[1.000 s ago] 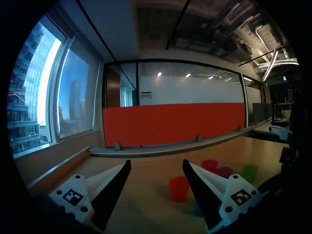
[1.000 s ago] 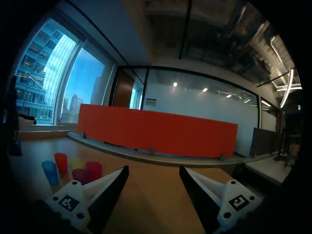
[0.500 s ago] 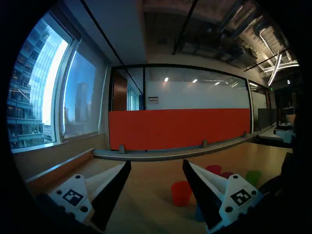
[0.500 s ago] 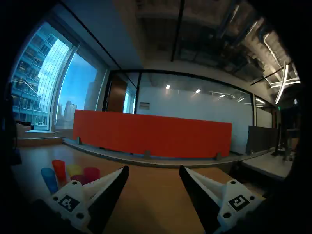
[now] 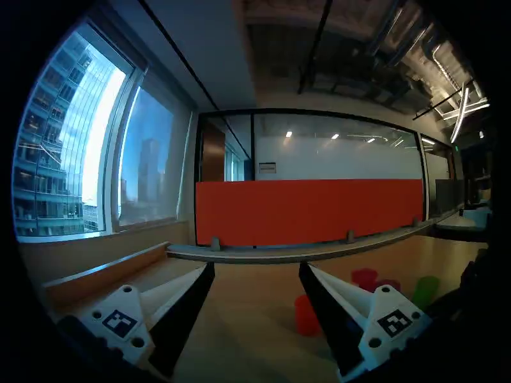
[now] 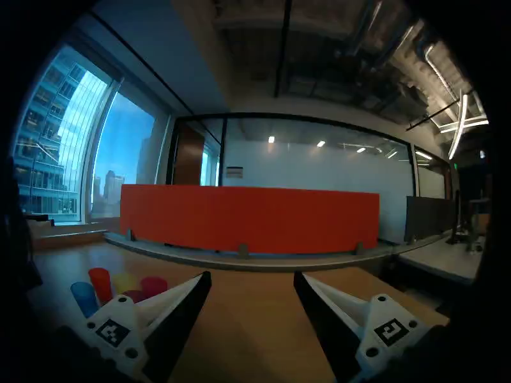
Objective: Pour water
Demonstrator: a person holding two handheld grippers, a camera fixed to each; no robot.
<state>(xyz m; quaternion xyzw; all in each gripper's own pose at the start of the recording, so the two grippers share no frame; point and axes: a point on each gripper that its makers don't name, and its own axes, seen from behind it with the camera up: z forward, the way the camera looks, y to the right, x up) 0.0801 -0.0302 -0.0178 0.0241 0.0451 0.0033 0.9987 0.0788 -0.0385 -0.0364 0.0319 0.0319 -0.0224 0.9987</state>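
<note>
Left gripper [image 5: 256,268]: released, jaws wide apart with nothing between them, hovering over the light wooden table [image 5: 255,348] and pointing at the far orange partition panel [image 5: 306,210]. The task items are the cups, all upright on the table. In the left gripper view they sit at lower right. The red-orange plastic cup [image 5: 304,316] is nearest, partly hidden behind the gripper's right finger. Farther right are a pink plastic cup [image 5: 365,277], a dark maroon plastic cup [image 5: 389,284] just beside it, and a green plastic cup [image 5: 426,290] at the right end of the group. The fingers touch none of them. Right gripper [image 6: 252,276]: also released, jaws spread and holding nothing, above the same table. In the right gripper view the cup cluster is at lower left, just past the left finger. A blue plastic cup [image 6: 84,298] is nearest and leftmost, with the red-orange plastic cup [image 6: 101,284] beside it. Next come a yellow plastic cup [image 6: 124,281] and the pink plastic cup [image 6: 153,285]. The dark maroon plastic cup [image 6: 133,295] sits low between those two, partly hidden by the finger. Can't tell whether any cup holds water. Background: a tall window [image 5: 76,159] on the left with towers outside, a glass wall [image 5: 338,153] above the panel, and a pale second desk [image 6: 441,263] at far right.
</note>
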